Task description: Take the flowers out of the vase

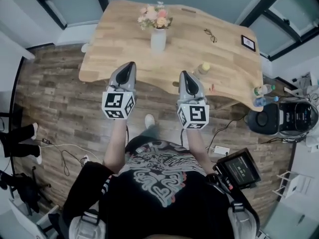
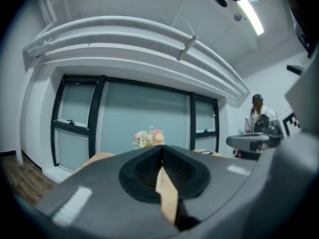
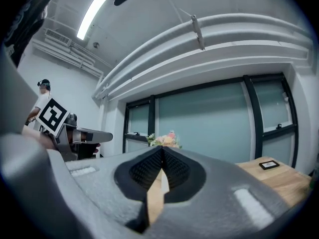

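Note:
A white vase (image 1: 158,40) with a bunch of pink, peach and white flowers (image 1: 155,17) stands at the far middle of the wooden table (image 1: 109,39). My left gripper (image 1: 128,66) is shut and empty, its tip at the table's near edge, left of the vase and well short of it. My right gripper (image 1: 185,75) is shut and empty too, over the near edge to the vase's right. In the left gripper view the flowers (image 2: 148,137) peek above the closed jaws. The flowers (image 3: 164,140) show likewise in the right gripper view.
On the table lie glasses (image 1: 210,35), a small dark framed card (image 1: 247,42), a yellow-capped bottle (image 1: 202,69) and a small red item (image 1: 212,88). Two bottles (image 1: 262,95) and a black machine (image 1: 289,118) sit at the right. Cables (image 1: 65,153) cross the wooden floor. Another person (image 2: 256,114) stands beyond.

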